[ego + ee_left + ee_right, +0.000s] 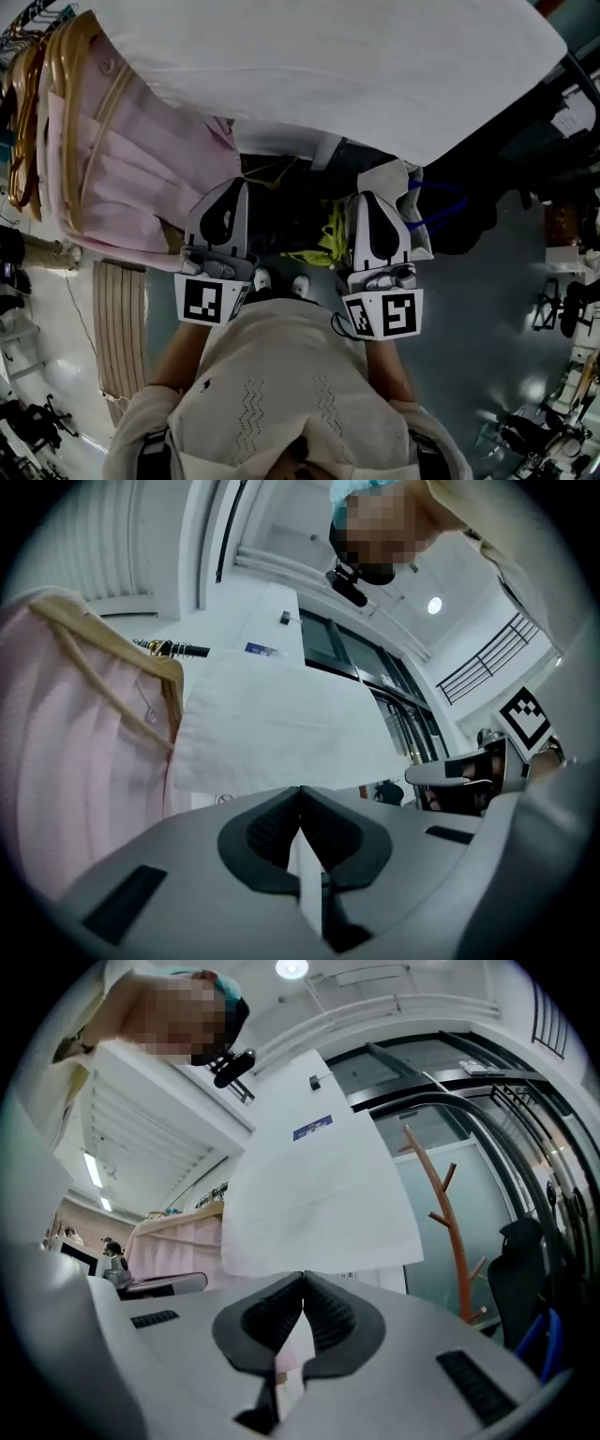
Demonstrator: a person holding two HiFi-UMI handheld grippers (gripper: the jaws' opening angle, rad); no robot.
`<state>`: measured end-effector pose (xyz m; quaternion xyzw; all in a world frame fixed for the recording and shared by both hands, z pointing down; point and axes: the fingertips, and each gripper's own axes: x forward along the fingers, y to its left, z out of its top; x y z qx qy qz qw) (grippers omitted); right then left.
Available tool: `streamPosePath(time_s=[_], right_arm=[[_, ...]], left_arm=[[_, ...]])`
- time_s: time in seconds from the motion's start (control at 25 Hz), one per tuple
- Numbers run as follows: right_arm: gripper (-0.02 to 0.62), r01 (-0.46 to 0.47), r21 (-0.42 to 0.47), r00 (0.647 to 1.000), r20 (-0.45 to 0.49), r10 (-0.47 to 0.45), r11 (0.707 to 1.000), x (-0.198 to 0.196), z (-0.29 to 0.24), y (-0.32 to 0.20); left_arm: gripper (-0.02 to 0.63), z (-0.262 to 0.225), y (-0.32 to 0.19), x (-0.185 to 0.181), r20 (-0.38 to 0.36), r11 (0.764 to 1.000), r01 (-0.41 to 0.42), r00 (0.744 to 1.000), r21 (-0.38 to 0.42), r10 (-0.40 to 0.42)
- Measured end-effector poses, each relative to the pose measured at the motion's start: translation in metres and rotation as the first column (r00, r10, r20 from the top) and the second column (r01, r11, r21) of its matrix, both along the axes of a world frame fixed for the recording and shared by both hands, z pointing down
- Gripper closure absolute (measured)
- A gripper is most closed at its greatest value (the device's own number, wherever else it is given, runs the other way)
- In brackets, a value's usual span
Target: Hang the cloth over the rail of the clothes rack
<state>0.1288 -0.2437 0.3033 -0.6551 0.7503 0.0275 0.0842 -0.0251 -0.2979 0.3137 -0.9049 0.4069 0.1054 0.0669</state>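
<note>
In the head view the white cloth (pixel 328 66) is seen draped over the rail (pixel 178 650), spread flat beside the pink garments (pixel 122 169) hung along that rail. Below the rail, clear of the cloth, the left tongs (pixel 228 187) and right tongs (pixel 373 199) are held fully closed on nothing, presumably because the hanging is judged done.

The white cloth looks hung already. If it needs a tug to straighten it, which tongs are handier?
Probably the right tongs: the cloth hangs straight ahead of them, and no other garment is close by. The left tongs have the pink shirts close beside them. Both are shut and empty.
</note>
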Motion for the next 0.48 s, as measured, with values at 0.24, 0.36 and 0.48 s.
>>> streamPosePath(time_s=[0.24, 0.36, 0.48], right_arm=[[0.577, 0.014, -0.025, 1.0, -0.023, -0.014, 1.0, -0.009, 0.022, -0.002], [0.577, 0.013, -0.028, 0.999, -0.045, -0.014, 1.0, -0.012, 0.031, 0.002], [0.577, 0.04, -0.057, 0.998, -0.048, -0.042, 0.998, -0.019, 0.048, 0.003]], left_arm=[[0.595, 0.041, 0.01, 0.008, 0.051, 0.995, 0.001, 0.999, -0.095, 0.003], [0.594, 0.059, 0.018, 0.012, 0.067, 0.99, 0.004, 0.998, -0.142, 0.006], [0.595, 0.069, 0.024, 0.016, 0.063, 0.987, -0.01, 0.998, -0.162, 0.02]])
